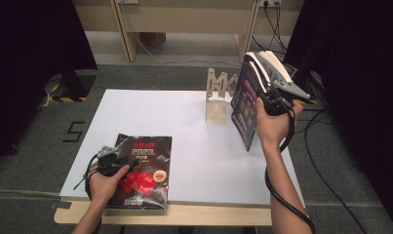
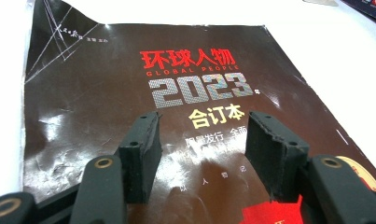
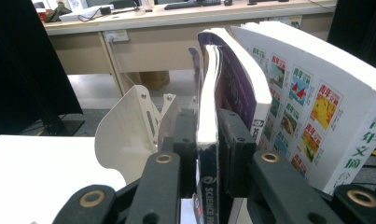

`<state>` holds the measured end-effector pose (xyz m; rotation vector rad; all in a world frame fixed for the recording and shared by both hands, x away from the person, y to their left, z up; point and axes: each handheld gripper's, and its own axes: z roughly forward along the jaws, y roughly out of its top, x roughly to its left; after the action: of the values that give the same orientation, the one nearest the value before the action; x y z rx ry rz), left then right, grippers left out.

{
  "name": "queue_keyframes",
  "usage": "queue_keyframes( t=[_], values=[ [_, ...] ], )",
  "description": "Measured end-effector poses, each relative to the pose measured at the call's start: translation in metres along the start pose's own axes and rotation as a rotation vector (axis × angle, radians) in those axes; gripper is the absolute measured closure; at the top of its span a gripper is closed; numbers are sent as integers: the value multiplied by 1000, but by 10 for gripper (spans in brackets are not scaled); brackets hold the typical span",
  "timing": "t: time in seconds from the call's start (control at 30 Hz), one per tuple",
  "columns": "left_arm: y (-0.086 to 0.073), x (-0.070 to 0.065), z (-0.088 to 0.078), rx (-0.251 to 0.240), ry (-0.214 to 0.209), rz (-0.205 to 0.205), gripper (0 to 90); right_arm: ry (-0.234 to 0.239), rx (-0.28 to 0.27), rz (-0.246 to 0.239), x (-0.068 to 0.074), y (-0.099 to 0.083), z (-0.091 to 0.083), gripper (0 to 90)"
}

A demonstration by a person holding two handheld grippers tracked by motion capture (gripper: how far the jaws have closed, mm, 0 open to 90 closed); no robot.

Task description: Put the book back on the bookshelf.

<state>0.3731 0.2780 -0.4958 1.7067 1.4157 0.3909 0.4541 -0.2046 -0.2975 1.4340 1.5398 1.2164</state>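
At 2 o'clock the right hand-held gripper (image 3: 206, 135) clamps a thin upright magazine (image 3: 207, 112); at 7 o'clock the left hand-held gripper (image 2: 202, 140) hovers, jaws spread wide, over a dark magazine (image 2: 106, 98) on the tabletop (image 1: 199, 161).

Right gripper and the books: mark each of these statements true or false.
1. The right gripper has a thin upright magazine between its jaws. True.
2. The left gripper is clamped on the dark magazine. False: its jaws stand open above the cover.
3. The dark magazine lies flat at the near left of the white table. True.
4. The wooden rack stands at the table's near edge. False: it stands at the far side.
5. A thick white-covered book stands beside the held magazine. True.
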Motion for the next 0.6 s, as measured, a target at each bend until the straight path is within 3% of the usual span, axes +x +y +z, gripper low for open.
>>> queue_keyframes(
  t=[0.2, 0.6],
  values=[
    [0, -1, 1, 0, -5, 0, 444, -3, 41, 5, -3, -1, 3, 781],
    [0, 0, 0, -1, -1, -2, 444, -24, 74, -43, 0, 0, 5, 841]
  ],
)
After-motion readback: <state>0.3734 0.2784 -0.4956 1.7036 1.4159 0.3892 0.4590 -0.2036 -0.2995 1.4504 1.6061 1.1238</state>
